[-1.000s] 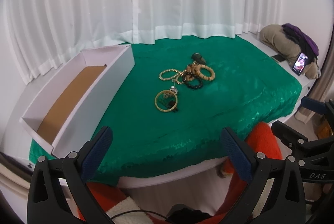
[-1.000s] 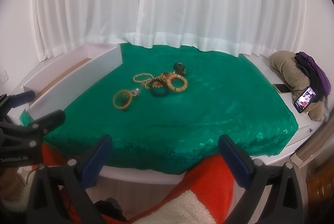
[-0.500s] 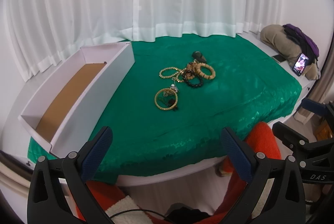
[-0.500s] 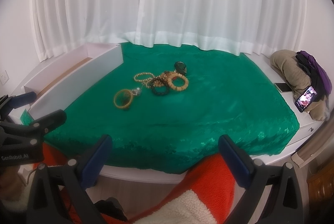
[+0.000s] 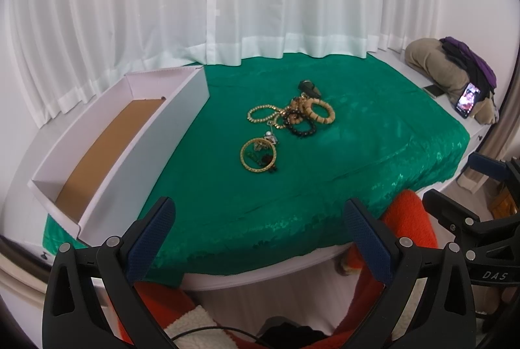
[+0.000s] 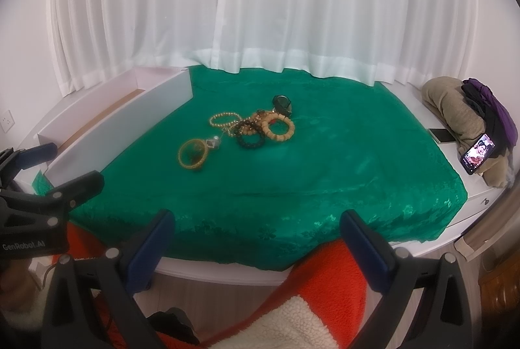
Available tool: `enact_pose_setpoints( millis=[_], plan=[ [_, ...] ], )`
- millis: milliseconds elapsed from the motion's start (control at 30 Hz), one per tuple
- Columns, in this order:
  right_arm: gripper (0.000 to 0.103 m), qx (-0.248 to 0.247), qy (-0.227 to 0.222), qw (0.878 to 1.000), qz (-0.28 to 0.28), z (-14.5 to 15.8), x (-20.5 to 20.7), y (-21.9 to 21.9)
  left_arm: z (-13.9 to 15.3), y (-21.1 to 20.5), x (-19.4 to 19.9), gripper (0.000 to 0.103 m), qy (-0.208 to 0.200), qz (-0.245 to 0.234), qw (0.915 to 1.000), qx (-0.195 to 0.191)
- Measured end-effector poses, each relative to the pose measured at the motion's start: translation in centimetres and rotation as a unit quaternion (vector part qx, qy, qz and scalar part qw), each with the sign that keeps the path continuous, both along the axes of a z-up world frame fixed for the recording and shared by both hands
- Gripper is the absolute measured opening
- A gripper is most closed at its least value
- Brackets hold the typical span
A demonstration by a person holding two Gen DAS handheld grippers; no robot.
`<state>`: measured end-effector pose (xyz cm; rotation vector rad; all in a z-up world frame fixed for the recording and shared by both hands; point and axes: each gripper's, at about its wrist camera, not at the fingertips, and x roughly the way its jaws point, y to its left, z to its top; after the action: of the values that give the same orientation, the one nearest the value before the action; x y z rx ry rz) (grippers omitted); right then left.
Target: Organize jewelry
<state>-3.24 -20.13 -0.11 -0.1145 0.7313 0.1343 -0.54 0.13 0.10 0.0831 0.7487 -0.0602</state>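
Table carries a green cloth over most of its top; the dark, plain ground probably serves to make small pieces easy to see.

White box, long and open-topped with a brown floor, lies along the cloth's left edge, well apart from the jewelry. Judged the destination; nothing visible in it.

Jewelry heap sits mid-cloth toward the far side: gold bead strand, tan bead bracelet, black bead bracelet, overlapping. Gold bangle lies just nearer, a small chain trailing to the heap.

Left tongs and right tongs both hover at the near edge, spread wide, gripping nothing. Sorting not yet begun.

View differences: the left wrist looks down into the box floor; the right wrist shows mainly its outer wall. The right wrist shows a wall socket, far left. Phone, screen lit, shows in both.
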Motion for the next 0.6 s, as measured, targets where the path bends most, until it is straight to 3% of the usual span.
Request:
enact_pose_setpoints(
  millis=[600],
  plan=[
    [0.103,0.002,0.0,1.0,0.001,-0.04,0.23,0.18,0.15,0.14,0.14,0.103,0.002,0.0,1.0,-0.001]
  ],
)
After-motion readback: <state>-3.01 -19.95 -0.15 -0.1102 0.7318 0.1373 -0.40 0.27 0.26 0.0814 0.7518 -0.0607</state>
